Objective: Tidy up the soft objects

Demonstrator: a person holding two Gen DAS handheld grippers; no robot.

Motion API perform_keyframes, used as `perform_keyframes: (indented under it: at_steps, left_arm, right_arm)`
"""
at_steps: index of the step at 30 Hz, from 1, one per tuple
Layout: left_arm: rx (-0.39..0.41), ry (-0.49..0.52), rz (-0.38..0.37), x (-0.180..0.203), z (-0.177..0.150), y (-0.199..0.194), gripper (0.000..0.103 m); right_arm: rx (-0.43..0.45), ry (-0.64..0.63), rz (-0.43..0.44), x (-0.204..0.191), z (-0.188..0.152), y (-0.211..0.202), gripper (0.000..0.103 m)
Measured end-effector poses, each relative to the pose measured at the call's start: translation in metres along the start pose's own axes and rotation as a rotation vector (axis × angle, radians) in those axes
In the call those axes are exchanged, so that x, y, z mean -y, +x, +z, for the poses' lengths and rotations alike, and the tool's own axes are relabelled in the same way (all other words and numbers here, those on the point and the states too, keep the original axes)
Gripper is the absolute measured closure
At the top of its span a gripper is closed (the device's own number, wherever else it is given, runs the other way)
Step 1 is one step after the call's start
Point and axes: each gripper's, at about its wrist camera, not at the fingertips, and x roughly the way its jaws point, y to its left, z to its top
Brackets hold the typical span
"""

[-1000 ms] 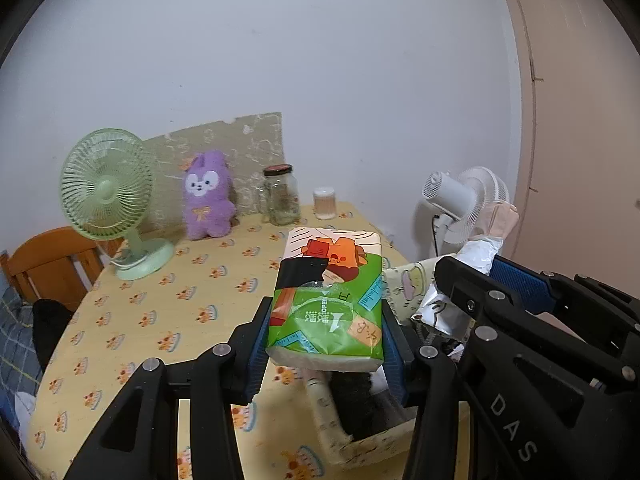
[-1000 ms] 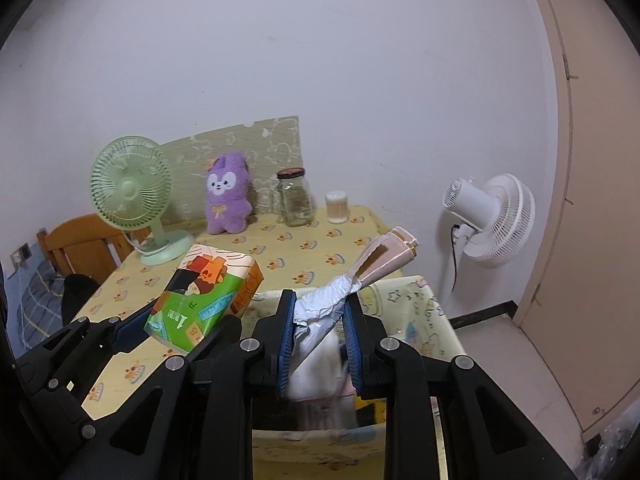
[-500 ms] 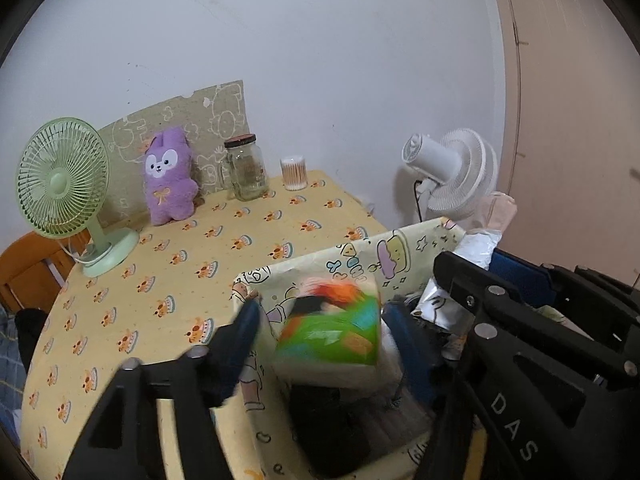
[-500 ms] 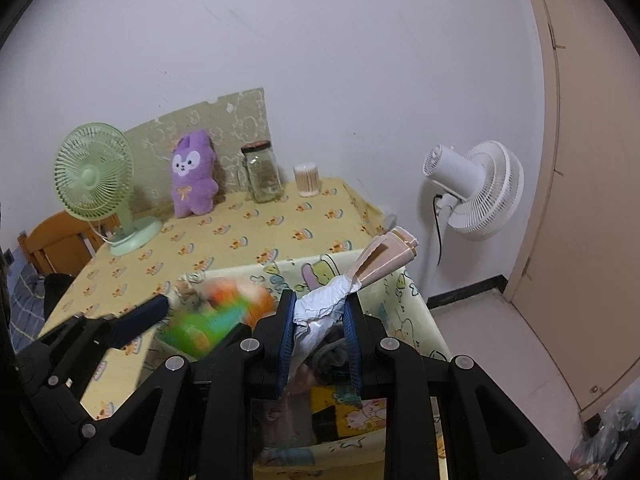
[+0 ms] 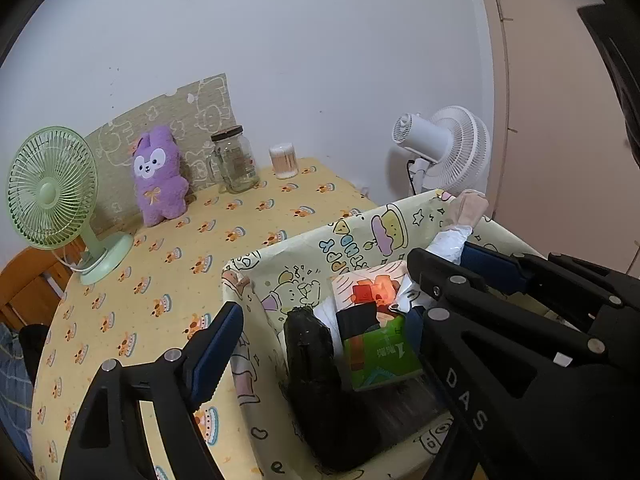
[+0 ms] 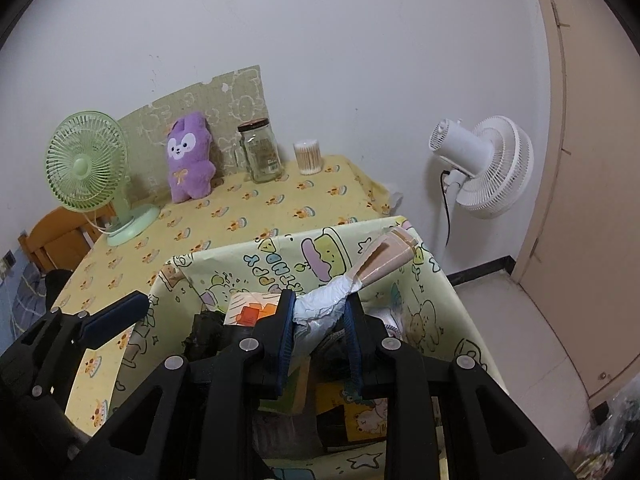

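Left tongs [image 5: 320, 344] just opened, tissue pack [image 5: 376, 336] dropped in bin [image 5: 360, 232]; right tongs [image 6: 320, 320] clamp wrapped bundle [image 6: 332, 300], snagging possible at 12 o'clock rim

A green-and-orange tissue pack [image 5: 376, 332] is seen inside the cartoon-printed fabric storage box [image 5: 360, 232], right of a black bundle [image 5: 310, 344]; behind the box, a yellow-clothed table [image 5: 240, 220] is found.

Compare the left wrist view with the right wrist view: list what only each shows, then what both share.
Only the left wrist view: the green label face of the tissue pack lying in the storage box, and a black bundle beside it.
Only the right wrist view: the floor and dark baseboard, and the right gripper shut on a crinkled white packet.
Both: purple plush, green fan, glass jar, white fan, yellow tablecloth.
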Motion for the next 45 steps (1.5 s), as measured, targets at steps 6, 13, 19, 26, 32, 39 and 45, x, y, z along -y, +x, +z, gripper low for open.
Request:
perform_keyframes:
  at_steps: [6,13,19,26,32,39,45]
  left_arm:
    - [-0.007,-0.017,-0.020,-0.001,0.000,-0.003,0.015]
    - [-0.016,-0.009,-0.043,0.004,-0.002,-0.008,0.012]
    - [-0.007,-0.007,-0.051,0.008,-0.004,-0.016,0.011]
    - [0.022,-0.028,-0.056,0.001,-0.006,-0.034,0.007]
    - [0.032,-0.051,-0.032,-0.012,-0.012,-0.047,0.007]
    - [0.058,-0.081,-0.011,-0.031,-0.018,-0.066,0.006]
    - [0.084,-0.101,0.015,-0.050,-0.025,-0.083,0.004]
  right_arm:
    - [-0.018,0.023,-0.020,0.002,0.001,-0.003,0.065]
    - [-0.005,0.035,-0.054,0.005,-0.004,-0.013,0.028]
    - [0.002,0.041,-0.099,0.006,-0.007,-0.025,0.011]
    - [0.030,0.028,-0.119,-0.003,-0.007,-0.043,0.010]
    - [0.058,-0.019,-0.150,-0.020,-0.008,-0.058,0.010]
    - [0.075,-0.036,-0.123,-0.042,-0.011,-0.073,0.008]
    - [0.097,-0.058,-0.099,-0.064,-0.013,-0.084,0.004]
